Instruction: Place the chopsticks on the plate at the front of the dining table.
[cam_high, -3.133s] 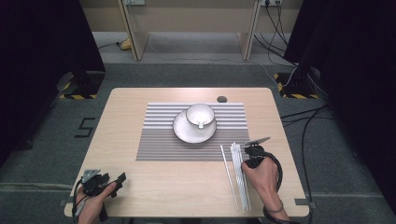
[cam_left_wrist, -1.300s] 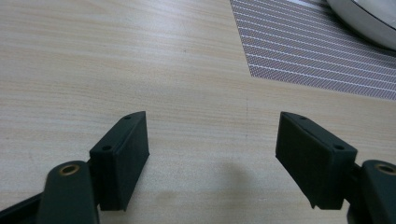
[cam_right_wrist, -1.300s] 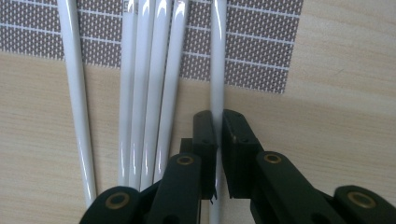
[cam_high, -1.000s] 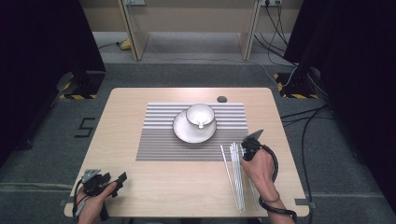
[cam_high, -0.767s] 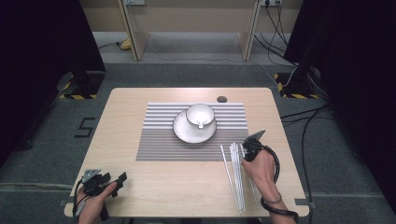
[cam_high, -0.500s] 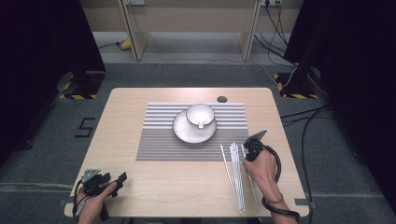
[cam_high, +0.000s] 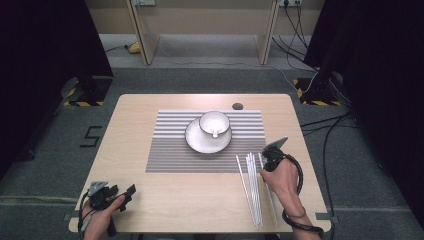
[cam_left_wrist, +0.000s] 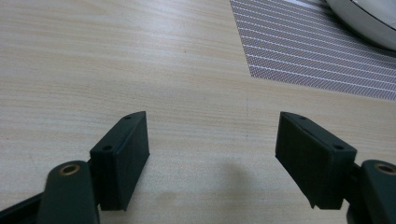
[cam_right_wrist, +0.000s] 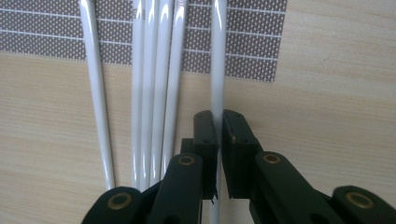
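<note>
My left gripper (cam_high: 131, 191) sat at the near left corner of the table (cam_high: 150, 215), low over the bare wood. Its jaws stood wide apart with nothing between them, and in the left gripper view its two black pads (cam_left_wrist: 125, 154) framed only plain tabletop.

On the near right side, my right hand (cam_high: 281, 179) held the right gripper (cam_right_wrist: 218, 140) over a row of white chopsticks (cam_high: 252, 187). They lay side by side on the wood, running from the near edge toward the far side, their far tips resting on the near right corner of the striped placemat (cam_high: 170, 150). In the right gripper view the jaws were pressed nearly together, pinching the rightmost chopstick (cam_right_wrist: 217, 70) between them. That stick lay a little apart from the others. Just left of it three or four sticks lay bunched and touching, and one more stick (cam_right_wrist: 95, 93) lay alone, angled slightly, at the far left of the row.

Farther out, the placemat covered the middle of the table. On it stood a white saucer (cam_high: 196, 142) with a white cup (cam_high: 215, 122) set on its far right part, upright and open at the top. Beyond the mat, near the far edge of the table, was a small dark round spot (cam_high: 237, 106); I could not tell what it was.
</note>
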